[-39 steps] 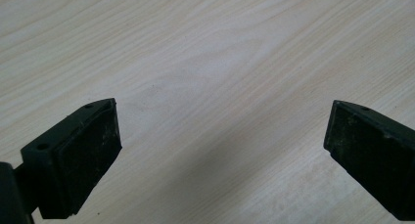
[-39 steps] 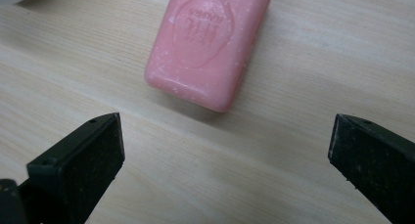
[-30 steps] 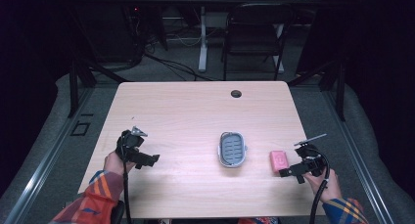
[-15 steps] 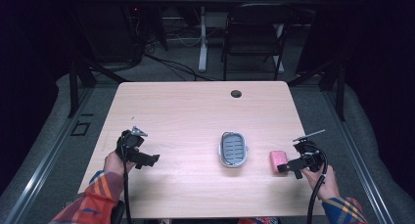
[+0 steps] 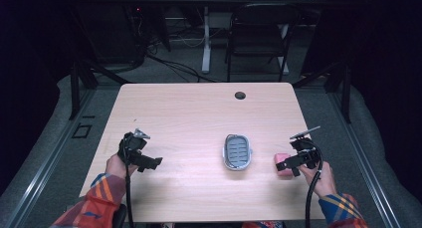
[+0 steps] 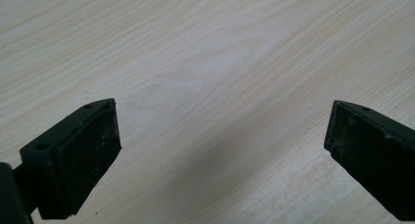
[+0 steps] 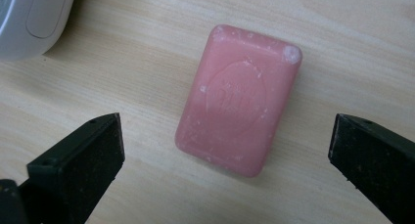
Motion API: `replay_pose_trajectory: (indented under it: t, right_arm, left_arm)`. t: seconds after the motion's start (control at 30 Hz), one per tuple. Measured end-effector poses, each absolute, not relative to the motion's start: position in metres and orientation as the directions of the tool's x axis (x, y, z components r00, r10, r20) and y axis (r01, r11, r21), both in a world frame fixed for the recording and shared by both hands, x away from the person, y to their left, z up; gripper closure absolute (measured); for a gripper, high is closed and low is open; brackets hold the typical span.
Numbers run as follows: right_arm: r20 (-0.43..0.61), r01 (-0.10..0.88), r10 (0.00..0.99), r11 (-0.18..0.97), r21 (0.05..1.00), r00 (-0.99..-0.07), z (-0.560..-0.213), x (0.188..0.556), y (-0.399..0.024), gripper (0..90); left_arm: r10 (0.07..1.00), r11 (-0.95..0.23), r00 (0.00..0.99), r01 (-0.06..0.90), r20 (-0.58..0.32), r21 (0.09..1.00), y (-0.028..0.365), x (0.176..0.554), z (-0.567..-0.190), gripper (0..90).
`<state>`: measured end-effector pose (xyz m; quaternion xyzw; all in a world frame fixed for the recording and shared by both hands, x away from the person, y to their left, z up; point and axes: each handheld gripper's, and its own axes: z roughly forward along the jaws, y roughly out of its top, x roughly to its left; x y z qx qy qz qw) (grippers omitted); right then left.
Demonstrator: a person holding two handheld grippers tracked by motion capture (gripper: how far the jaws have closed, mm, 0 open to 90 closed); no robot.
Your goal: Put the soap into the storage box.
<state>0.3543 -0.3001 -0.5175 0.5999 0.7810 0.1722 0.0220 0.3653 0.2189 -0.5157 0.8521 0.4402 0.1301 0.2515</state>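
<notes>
1. Since the earlier frames the right gripper [image 5: 292, 164] has been brought in over the soap [image 5: 282, 165]; the soap, the dish [image 5: 237, 151] and the left gripper [image 5: 144, 162] are seen where they were.
2. Soap [image 7: 238, 100]: pink bar, lying flat on the table [image 5: 199, 118], just right of the dish, apart from it. In the right gripper view it is framed between the jaws, ahead of the tips, untouched.
3. Right gripper [image 7: 225, 150]: jaws spread wide, nothing held. The wide gap is judged to be set for clearing the bar's sides before closing.
4. Bar is slightly skewed to the jaw line; a small wrist turn is probably needed for a square grip.
5. Left gripper [image 6: 222, 145]: jaws released, bare wood between them. It is parked well apart at the left, likely to stay out of the way.
6. Dish: grey slatted insert facing up, empty, so it is the likely target for the soap.
</notes>
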Motion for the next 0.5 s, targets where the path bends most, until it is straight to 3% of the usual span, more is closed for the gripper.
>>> replay_pose_trajectory:
  t: [0.5]
  right_arm:
    - [0.130,0.940,0.954,0.232,0.252,-0.270,-0.524,0.371,-0.292,0.0]
  left_arm:
    - [0.812,-0.492,0.583,0.685,0.000,0.537,0.218,0.366,-0.516,0.2]
